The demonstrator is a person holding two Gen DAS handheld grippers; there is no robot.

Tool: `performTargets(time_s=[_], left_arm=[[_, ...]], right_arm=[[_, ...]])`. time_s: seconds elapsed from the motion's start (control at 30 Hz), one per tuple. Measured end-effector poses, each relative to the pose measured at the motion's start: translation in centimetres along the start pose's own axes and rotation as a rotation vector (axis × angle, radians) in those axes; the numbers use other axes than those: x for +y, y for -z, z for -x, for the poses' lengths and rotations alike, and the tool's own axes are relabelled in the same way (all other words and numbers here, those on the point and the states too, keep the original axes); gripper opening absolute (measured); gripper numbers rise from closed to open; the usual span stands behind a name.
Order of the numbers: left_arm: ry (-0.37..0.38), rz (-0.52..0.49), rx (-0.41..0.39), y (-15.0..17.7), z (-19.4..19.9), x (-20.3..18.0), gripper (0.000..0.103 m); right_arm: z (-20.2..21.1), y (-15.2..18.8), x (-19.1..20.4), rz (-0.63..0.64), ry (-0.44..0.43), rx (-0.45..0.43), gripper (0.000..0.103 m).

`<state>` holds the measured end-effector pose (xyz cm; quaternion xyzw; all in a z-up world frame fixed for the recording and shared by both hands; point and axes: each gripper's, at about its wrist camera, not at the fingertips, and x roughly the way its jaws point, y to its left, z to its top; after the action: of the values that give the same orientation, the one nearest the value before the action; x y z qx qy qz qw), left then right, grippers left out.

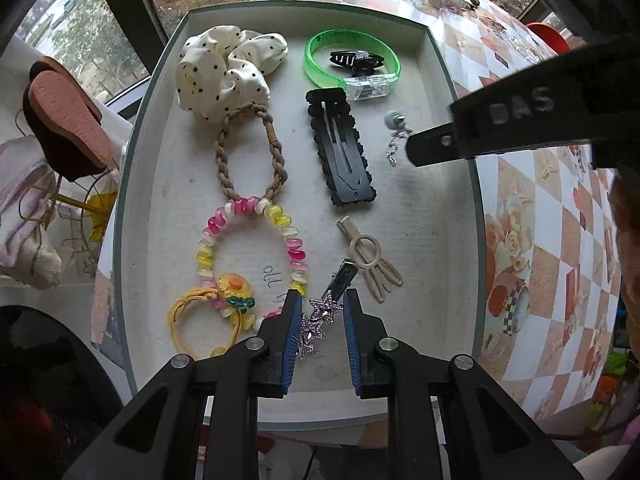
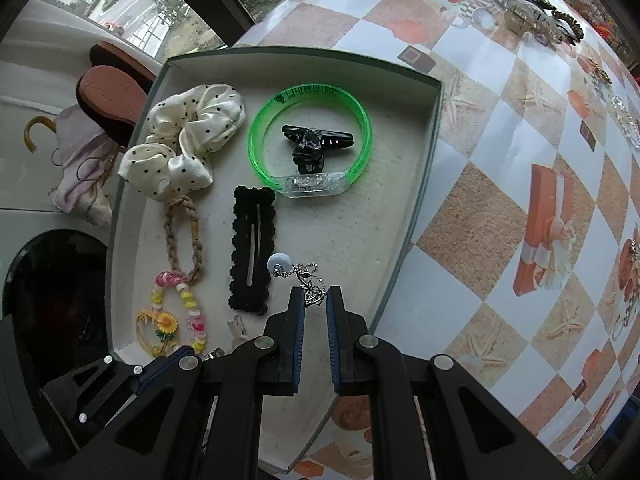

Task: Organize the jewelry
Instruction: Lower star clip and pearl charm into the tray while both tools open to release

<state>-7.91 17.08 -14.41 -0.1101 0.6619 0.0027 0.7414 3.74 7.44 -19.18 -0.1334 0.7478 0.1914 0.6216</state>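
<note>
A shallow grey tray (image 1: 452, 80) holds hair accessories and jewelry. My left gripper (image 1: 322, 320) is open over the tray's near end, its jaws either side of a purple star hair clip (image 1: 324, 308) that lies on the tray floor. My right gripper (image 2: 316, 300) is open, with the chain end of a silver earring with a pale blue bead (image 2: 280, 264) between its jaws. That earring also shows in the left wrist view (image 1: 394, 122), just beside the right gripper's finger (image 1: 432, 146).
In the tray lie a polka-dot scrunchie (image 1: 224, 72), a braided tie (image 1: 248, 152), a bead bracelet (image 1: 256, 240), a yellow flower tie (image 1: 208, 312), a black snap clip (image 1: 340, 152), a green bangle (image 1: 352, 60) around a black claw clip (image 2: 316, 144), and a beige clip (image 1: 372, 256). More accessories (image 2: 528, 0) lie on the checked tablecloth (image 2: 500, 160).
</note>
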Motion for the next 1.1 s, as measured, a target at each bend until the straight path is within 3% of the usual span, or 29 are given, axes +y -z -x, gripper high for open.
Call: performTargets(time_s=[0.57, 0.7, 1.0, 1.1], left_arm=[[-0.03, -0.006, -0.005, 0.2, 0.5, -0.9, 0.025], [-0.04, -0.005, -0.001, 0.0, 0.5, -1.1, 0.025], [-0.059, 0.001, 0.0, -0.1, 1.2, -1.1, 0.025], [-0.068, 0.0, -0.005, -0.2, 1.3, -1.0, 0.026]], right_arm=[[-1.6, -0.1, -0.1, -0.007, -0.01, 0.025, 0.013], [-1.1, -0.5, -0.2, -0.002, -0.02, 0.029, 0.038], [3.1, -1.0, -0.1, -0.022, -0.054, -0.041, 0.04], [4.5, -0.2, -0.2, -0.024, -0.027, -0.071, 0.041]])
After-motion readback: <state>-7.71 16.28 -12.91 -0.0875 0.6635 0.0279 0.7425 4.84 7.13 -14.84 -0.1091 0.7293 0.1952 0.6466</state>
